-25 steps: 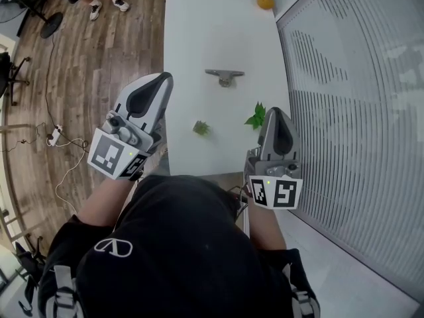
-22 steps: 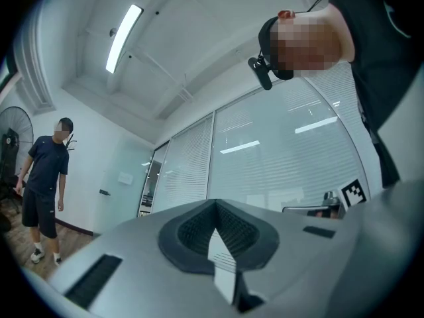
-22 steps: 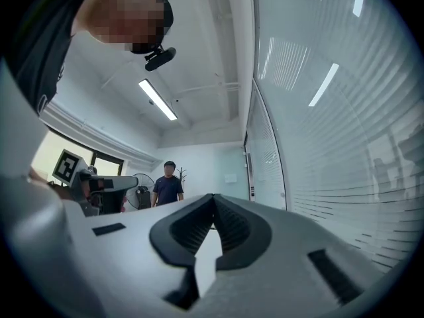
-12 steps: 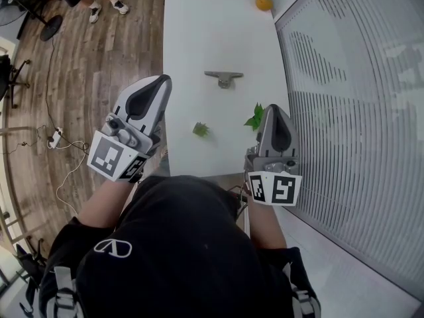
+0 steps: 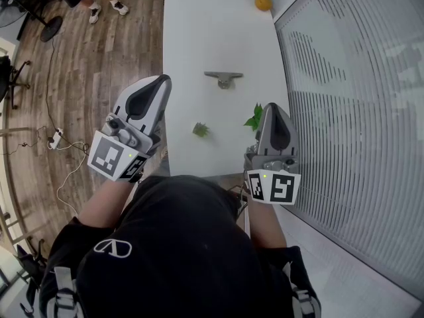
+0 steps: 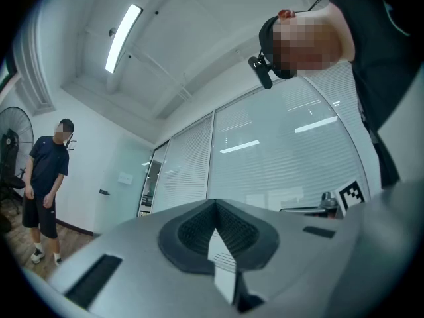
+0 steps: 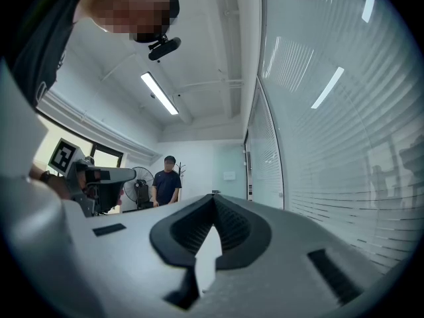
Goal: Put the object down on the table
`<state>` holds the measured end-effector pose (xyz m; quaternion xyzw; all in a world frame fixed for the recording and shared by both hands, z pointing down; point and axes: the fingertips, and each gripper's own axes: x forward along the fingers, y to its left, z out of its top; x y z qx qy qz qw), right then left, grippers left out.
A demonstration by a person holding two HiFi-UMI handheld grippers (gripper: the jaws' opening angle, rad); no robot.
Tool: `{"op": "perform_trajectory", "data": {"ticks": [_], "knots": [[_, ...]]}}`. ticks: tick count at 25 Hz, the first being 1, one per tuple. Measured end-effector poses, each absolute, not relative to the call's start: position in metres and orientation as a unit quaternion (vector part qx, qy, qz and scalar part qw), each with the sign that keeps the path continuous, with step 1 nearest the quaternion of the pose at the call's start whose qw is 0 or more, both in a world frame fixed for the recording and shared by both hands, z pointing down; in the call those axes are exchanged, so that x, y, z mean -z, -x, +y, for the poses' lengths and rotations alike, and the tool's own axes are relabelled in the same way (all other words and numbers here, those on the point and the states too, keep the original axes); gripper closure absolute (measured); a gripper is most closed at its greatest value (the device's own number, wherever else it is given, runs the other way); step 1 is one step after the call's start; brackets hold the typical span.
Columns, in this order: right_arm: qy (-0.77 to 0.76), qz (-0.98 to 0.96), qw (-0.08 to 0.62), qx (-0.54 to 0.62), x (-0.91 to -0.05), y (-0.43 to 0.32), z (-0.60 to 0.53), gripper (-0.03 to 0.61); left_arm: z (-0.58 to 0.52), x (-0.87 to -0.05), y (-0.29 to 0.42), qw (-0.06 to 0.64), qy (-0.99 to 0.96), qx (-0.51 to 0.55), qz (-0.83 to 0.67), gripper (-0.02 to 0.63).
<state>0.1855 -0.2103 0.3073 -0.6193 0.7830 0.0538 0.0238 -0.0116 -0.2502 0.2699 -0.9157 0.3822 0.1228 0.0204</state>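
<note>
Surface: long white table (image 5: 199,38)
Jaws: left gripper (image 5: 161,79), right gripper (image 5: 273,108); both closed, empty
Sprig: small green leafy sprig (image 5: 201,130) rests at right gripper's 9 o'clock

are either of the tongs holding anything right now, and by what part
Nothing is held: the left tongs and the right tongs are both shut and empty.

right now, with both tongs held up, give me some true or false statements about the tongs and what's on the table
1. The right tongs are shut with nothing between them. True.
2. The left tongs hold the small green object. False: they are shut and empty, and the object lies on the white table.
3. A grey metal piece lies on the table beyond the green object. True.
4. The orange object sits at the table's near edge. False: it is at the far end.
</note>
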Motion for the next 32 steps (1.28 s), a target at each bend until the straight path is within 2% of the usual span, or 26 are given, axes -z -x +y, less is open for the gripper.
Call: {"op": "perform_trajectory", "data": {"ticks": [10, 14, 32], "knots": [[0.622, 0.781, 0.022, -0.052, -0.307, -0.186, -0.210, 0.574, -0.249, -0.268, 0.010, 0.020, 0.917, -0.123, 0.379, 0.609], [0.613, 0.786, 0.058, -0.050, -0.299, -0.188, -0.208, 0.557, -0.251, -0.271, 0.009, 0.019, 0.917, -0.122, 0.379, 0.609], [0.614, 0.786, 0.051, -0.056, -0.299, -0.185, -0.207, 0.566, -0.250, -0.270, 0.010, 0.021, 0.918, -0.123, 0.377, 0.609]]}}
